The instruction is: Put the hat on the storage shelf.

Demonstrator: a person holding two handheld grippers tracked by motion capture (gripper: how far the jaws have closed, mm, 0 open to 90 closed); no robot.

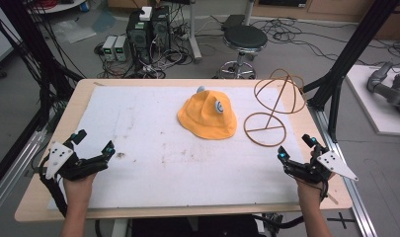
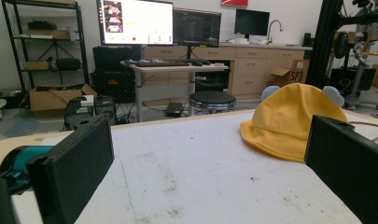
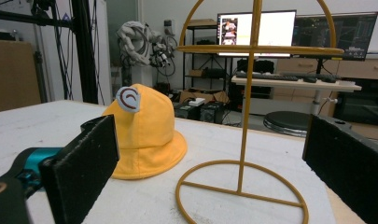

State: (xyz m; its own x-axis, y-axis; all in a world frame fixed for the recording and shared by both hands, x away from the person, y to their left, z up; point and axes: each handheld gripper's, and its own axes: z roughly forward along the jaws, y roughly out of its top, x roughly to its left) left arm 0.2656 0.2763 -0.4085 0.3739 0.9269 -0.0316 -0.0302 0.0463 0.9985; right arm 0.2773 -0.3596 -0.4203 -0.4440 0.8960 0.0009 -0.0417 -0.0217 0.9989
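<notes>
A yellow bucket hat (image 1: 207, 116) with small grey-blue ears lies brim down on the white mat (image 1: 153, 148), right of the middle and toward the back. The hat (image 2: 294, 122) shows far ahead on the right in the left gripper view. A golden wire hat stand (image 1: 272, 107) rises just to its right, with a round base and a hooped top. In the right gripper view the stand (image 3: 245, 140) is straight ahead and the hat (image 3: 142, 140) sits left of it. My left gripper (image 1: 95, 144) rests open at the mat's front left. My right gripper (image 1: 297, 148) is open at the front right.
The mat covers a wooden table (image 1: 84, 86). Black frame posts (image 1: 343, 59) stand at both sides. Behind the table are a black stool (image 1: 244, 39), computer towers (image 1: 148, 29) and tangled cables on the floor. A grey robot arm (image 1: 390, 86) lies on a white board at the right.
</notes>
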